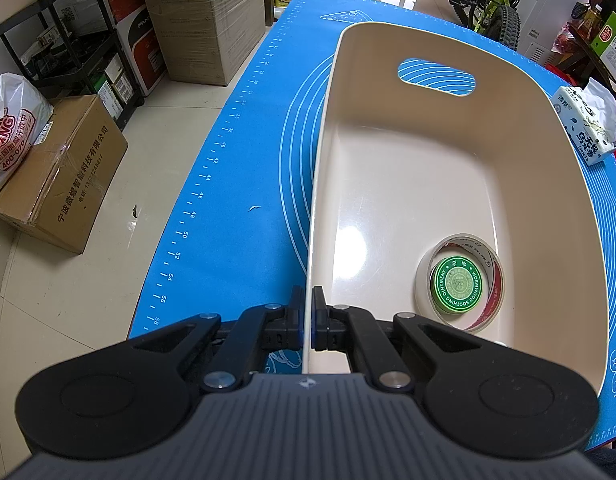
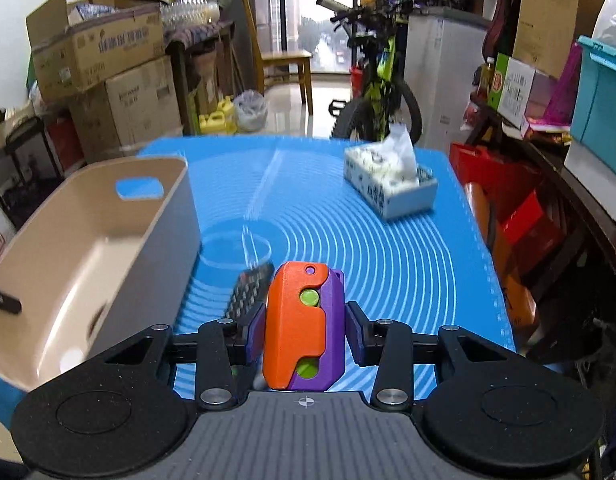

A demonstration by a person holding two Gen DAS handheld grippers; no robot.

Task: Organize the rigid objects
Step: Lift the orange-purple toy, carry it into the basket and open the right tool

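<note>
the right gripper [image 2: 304, 326] is closed on an orange and purple toy [image 2: 301, 320], long axis pointing away along the fingers, above the blue mat [image 2: 388, 264]. the left gripper [image 1: 312, 322] pinches the basket's [image 1: 548, 184] near left wall. the basket lies to the toy's left, holding a tape roll [image 1: 462, 282] around a green tin [image 1: 460, 284].
</note>
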